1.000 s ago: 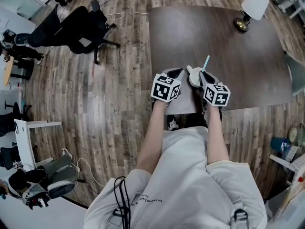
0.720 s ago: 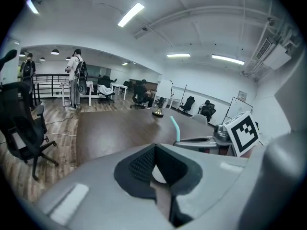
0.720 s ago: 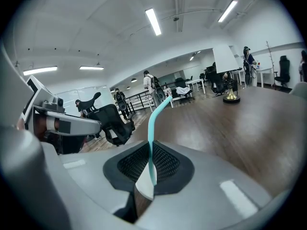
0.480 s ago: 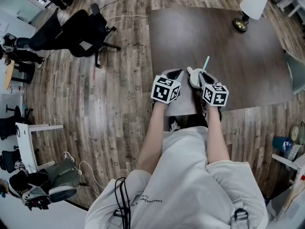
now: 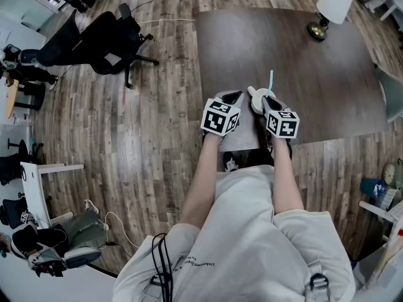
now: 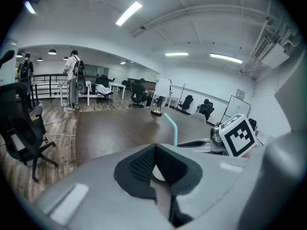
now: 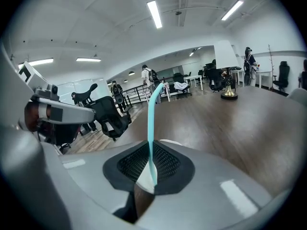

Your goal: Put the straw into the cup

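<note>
since the right gripper [image 7: 149,174] view looks straight along its jaws, we read them as pressed together on the teal straw [image 7: 150,123], pinched low on its stem. the straw runs near upright out of the pads and bends at its top. just past the jaw tips a white rim shows: the cup [image 5: 257,100]. in the head view it sits by the table's near edge, right at the right jaws, with the straw sticking up beyond it. we can't tell whether the straw's lower end is inside the cup, because the jaws cover it.

left gripper [image 6: 156,171]: jaws pressed together, nothing between them that we can make out. it sits just left of the cup, level with the right gripper, and both point away from the person. the left marker cube [image 5: 220,117] faces up toward the head camera.

both forearms reach forward from the torso, nearly parallel; the left forearm [image 5: 203,181] is bare.

the table [image 5: 296,55] is dark brown, with a white-shaded lamp [image 5: 329,11] near its far right corner. a black office chair [image 5: 94,36] stands on the wood floor, well off to the left.
</note>
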Available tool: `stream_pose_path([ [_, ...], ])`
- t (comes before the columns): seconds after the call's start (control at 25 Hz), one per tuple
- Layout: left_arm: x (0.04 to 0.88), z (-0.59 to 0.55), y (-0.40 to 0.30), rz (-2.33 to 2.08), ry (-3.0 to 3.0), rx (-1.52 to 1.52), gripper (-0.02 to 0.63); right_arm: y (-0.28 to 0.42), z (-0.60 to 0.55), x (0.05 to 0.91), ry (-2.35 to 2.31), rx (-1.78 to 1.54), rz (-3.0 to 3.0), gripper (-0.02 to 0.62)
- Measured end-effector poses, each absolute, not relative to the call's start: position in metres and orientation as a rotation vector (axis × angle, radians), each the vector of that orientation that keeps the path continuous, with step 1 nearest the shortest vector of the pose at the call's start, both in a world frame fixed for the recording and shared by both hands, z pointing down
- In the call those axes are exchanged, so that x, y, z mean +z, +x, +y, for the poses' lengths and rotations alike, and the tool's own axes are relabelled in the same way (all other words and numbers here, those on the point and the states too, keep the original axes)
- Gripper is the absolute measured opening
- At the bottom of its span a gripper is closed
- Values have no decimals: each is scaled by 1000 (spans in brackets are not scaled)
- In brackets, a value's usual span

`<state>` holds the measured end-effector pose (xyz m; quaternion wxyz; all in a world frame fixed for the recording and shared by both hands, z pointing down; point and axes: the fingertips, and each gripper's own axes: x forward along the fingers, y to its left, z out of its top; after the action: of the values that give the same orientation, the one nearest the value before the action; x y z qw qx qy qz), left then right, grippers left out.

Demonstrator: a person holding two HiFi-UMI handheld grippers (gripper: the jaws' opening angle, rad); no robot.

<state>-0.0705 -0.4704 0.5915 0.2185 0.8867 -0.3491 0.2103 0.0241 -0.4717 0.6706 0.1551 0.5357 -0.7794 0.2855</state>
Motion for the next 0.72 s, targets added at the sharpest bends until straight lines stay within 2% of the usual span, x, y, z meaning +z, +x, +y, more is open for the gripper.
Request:
stream_pose_path([
  [0.72, 587, -463, -67, -940, 2479, 582, 1, 29, -467, 671, 1576, 801, -2191, 67],
])
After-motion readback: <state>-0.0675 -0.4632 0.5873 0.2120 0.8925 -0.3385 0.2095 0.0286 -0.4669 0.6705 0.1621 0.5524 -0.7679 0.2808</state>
